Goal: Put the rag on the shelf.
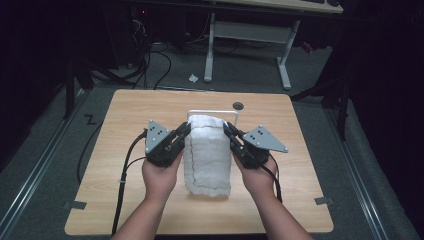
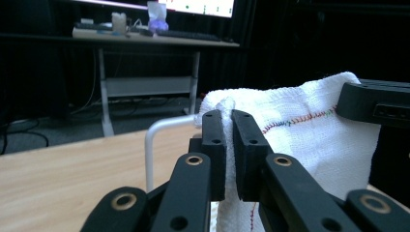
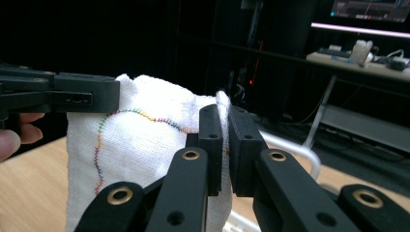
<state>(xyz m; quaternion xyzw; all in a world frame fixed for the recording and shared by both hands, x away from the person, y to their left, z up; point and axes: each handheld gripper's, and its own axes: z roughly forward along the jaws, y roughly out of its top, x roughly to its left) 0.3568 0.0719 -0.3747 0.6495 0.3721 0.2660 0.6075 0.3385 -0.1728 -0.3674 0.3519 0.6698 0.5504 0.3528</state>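
Observation:
A white towel (image 1: 207, 155) with a multicoloured stitched hem hangs in the air over the wooden table (image 1: 140, 110), held up by its two top corners. My left gripper (image 1: 185, 128) is shut on the towel's left corner, and its own view has the cloth (image 2: 309, 130) pinched between the black jaws (image 2: 228, 126). My right gripper (image 1: 227, 129) is shut on the right corner; in its view the towel (image 3: 140, 140) spreads to the left with an edge squeezed between the jaws (image 3: 226, 123). The lower hem rests near the table's front.
A white wire rack (image 1: 212, 112) stands on the table just behind the towel, seen as a bent metal rod (image 2: 157, 135) in the left gripper view. A dark round grommet (image 1: 238, 105) sits at the table's far edge. A white desk frame (image 1: 247, 45) stands on the floor beyond.

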